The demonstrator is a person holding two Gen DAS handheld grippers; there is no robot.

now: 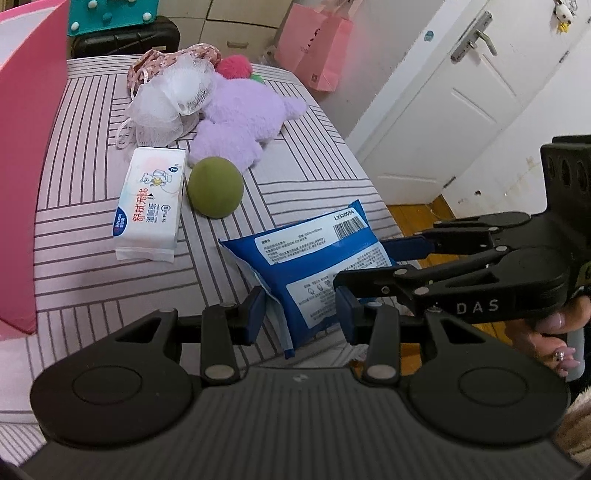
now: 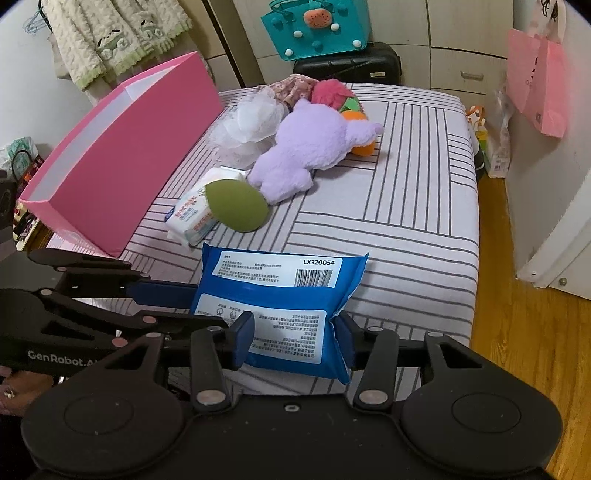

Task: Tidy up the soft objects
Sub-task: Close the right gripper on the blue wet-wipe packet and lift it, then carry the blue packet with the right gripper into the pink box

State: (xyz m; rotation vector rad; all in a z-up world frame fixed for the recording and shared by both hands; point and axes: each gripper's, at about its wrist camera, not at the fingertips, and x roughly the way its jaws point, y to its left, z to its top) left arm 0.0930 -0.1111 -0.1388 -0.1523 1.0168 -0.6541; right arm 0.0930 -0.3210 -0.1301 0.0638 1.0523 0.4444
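Observation:
A blue wipes pack [image 1: 314,258] [image 2: 280,291] stands tilted over the near edge of the striped bed [image 2: 406,221]. My left gripper [image 1: 301,314] is shut on its near end, one pad on each side. My right gripper [image 2: 293,332] pinches the same pack from the other side, and the wrapper creases at its right pad. Each gripper shows in the other's view: the right gripper [image 1: 364,260] enters from the right, the left gripper [image 2: 208,308] from the left. Farther back lie a white tissue pack [image 1: 147,206], a green ball [image 1: 215,187], a purple plush [image 1: 240,122] and a white mesh puff [image 1: 173,99].
A tall pink box [image 2: 122,158] stands open along the bed's left side. A black suitcase [image 2: 347,62] with a teal bag [image 2: 317,29] sits behind the bed. A pink paper bag [image 2: 535,81] hangs at right, above the wooden floor [image 2: 517,332]. A white door [image 1: 461,110] is close by.

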